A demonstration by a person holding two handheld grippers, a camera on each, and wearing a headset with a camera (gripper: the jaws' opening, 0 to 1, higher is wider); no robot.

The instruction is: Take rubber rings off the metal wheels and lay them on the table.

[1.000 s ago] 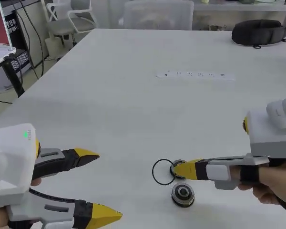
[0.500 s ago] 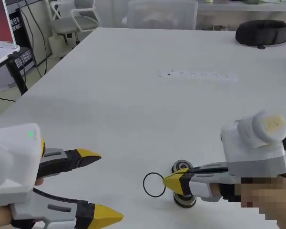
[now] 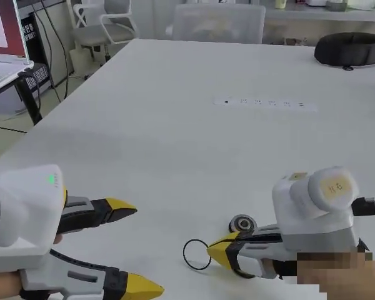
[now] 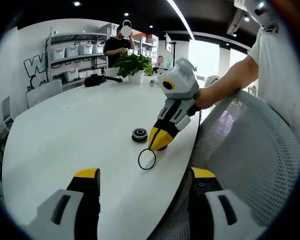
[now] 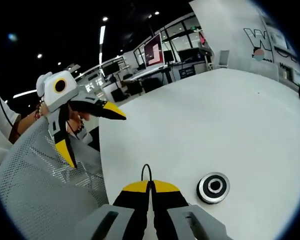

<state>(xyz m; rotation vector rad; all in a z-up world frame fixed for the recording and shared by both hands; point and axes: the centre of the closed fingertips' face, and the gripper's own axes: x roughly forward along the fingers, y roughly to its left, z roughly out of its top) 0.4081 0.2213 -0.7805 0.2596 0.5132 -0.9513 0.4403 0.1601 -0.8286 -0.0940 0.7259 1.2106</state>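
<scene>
Yellow-tipped left tongs hang nearest, spread wide above the white tabletop. Just beside them, the right tongs are clenched on the edge of a thin black rubber ring, low at the tabletop. Just beyond lies a round metal wheel, flat and apart from the ring.

The head view looks down over the worktop from its near edge. Both gripper views sit low, facing each other across the rubber ring and wheel.
</scene>
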